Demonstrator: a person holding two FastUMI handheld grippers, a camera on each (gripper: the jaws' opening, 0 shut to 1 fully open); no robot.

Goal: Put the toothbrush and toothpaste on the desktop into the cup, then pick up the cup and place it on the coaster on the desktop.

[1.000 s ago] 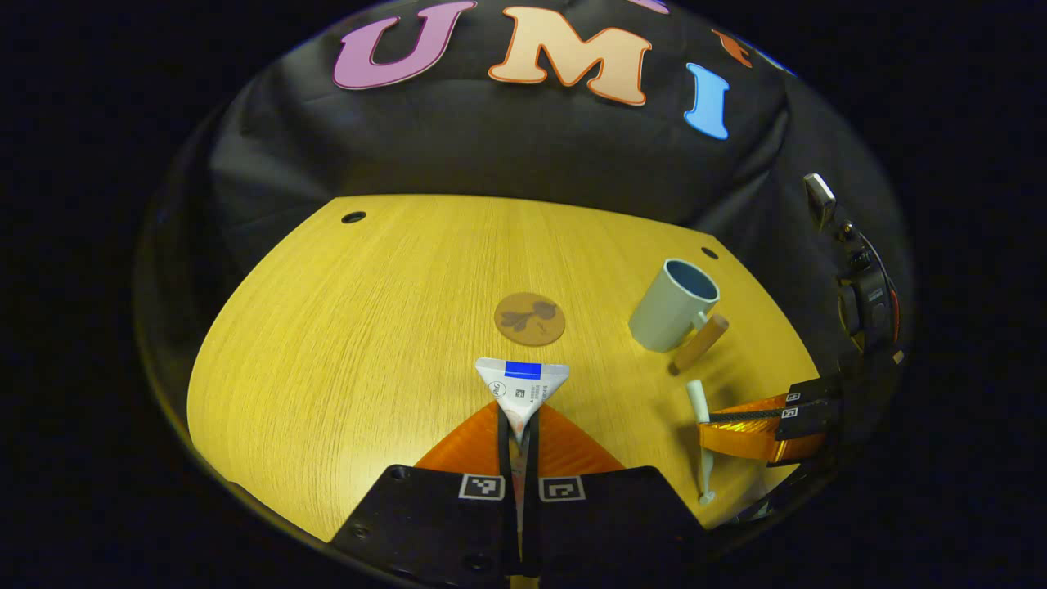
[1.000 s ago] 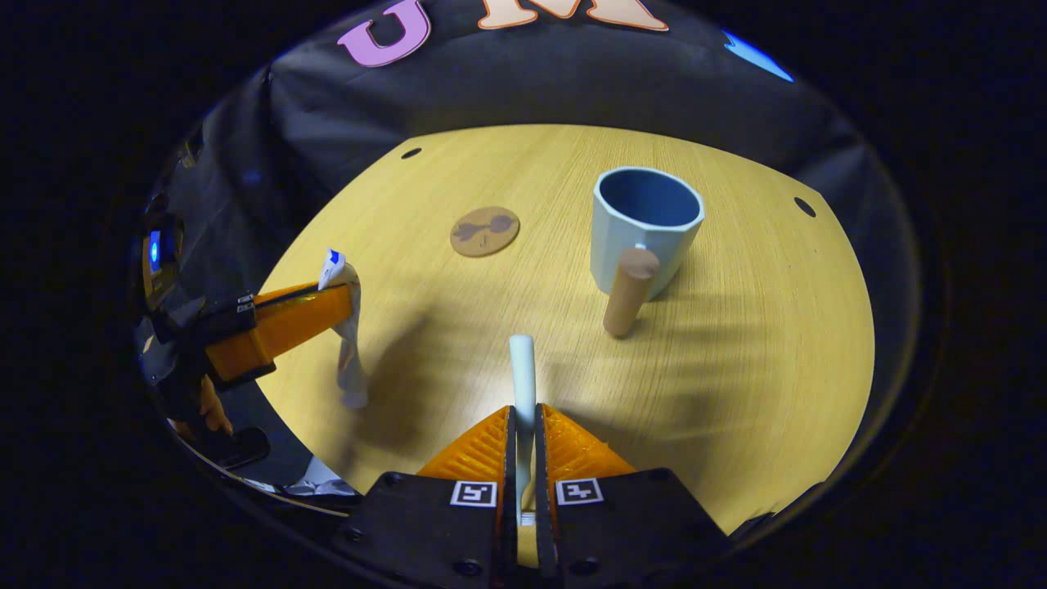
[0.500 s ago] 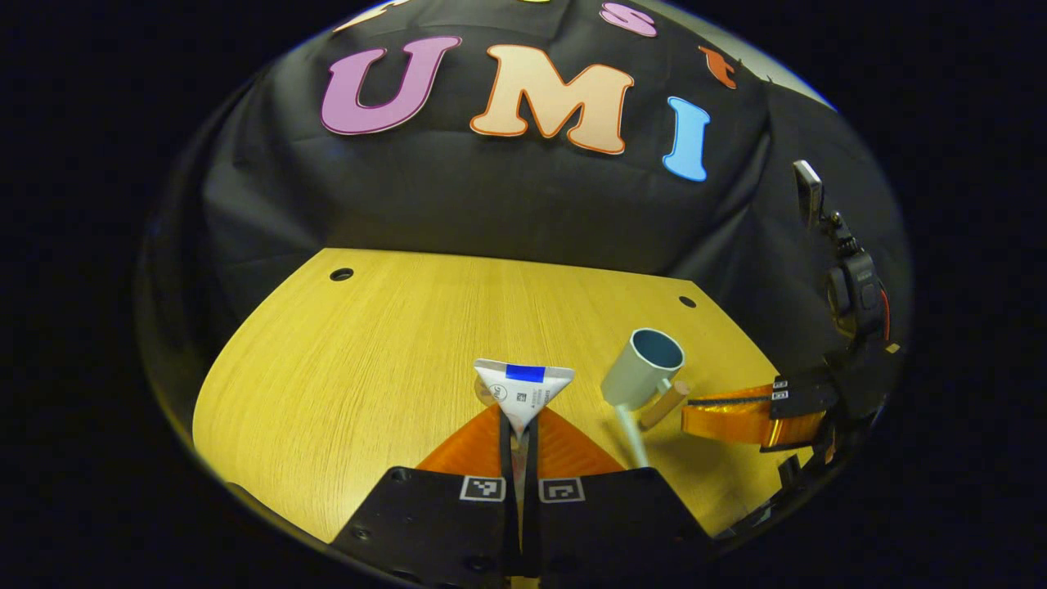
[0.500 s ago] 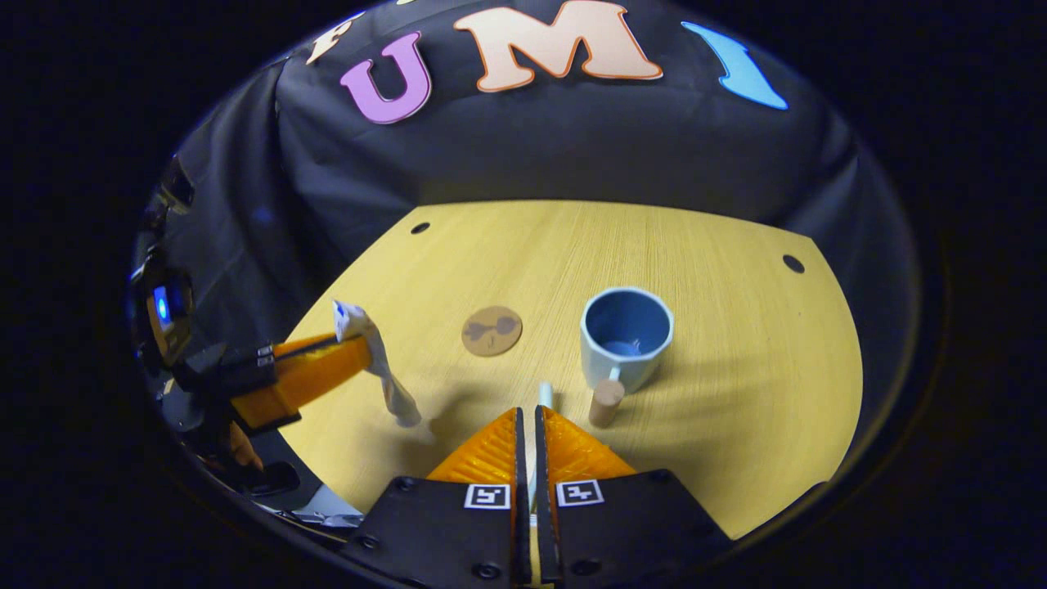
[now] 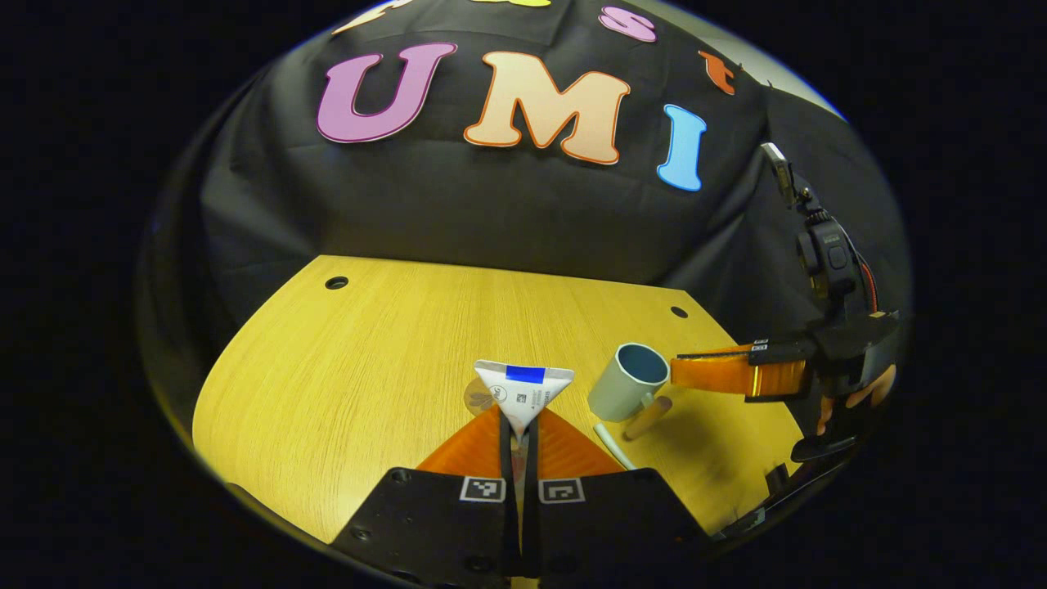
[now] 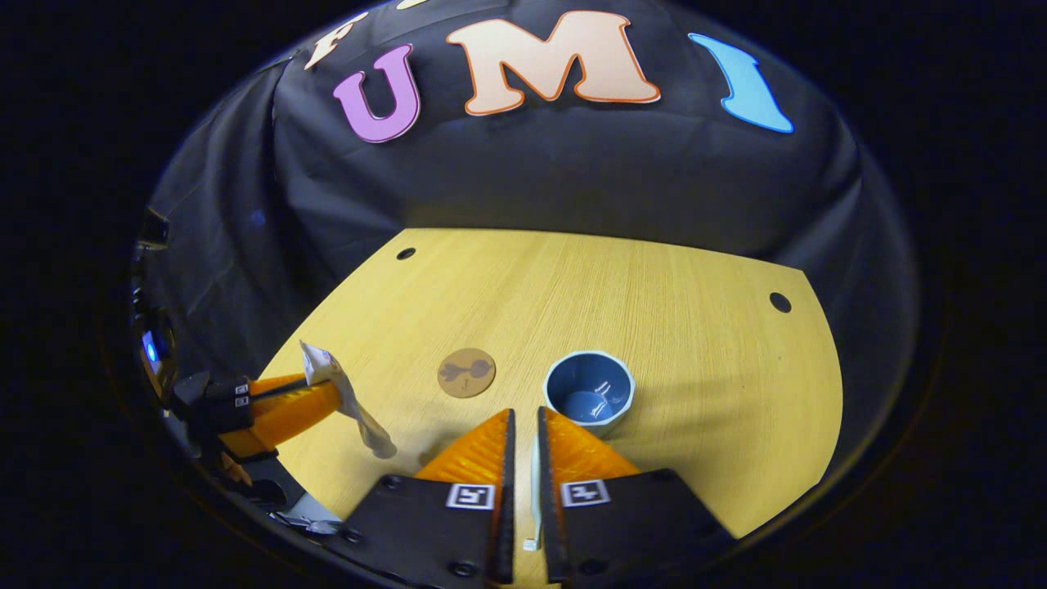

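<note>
The right tool (image 6: 523,429) pinches the toothbrush (image 6: 534,483) above the blue mug (image 6: 589,398) on the bench (image 6: 695,327). The left tool (image 5: 521,425) clamps the toothpaste tube (image 5: 523,393), raised near the coaster (image 6: 466,373). Released off-centre, the brush could hit the rim and tip out.

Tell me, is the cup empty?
Yes, empty. The right gripper view looks down into the cup: only its bare blue bottom shows.
</note>
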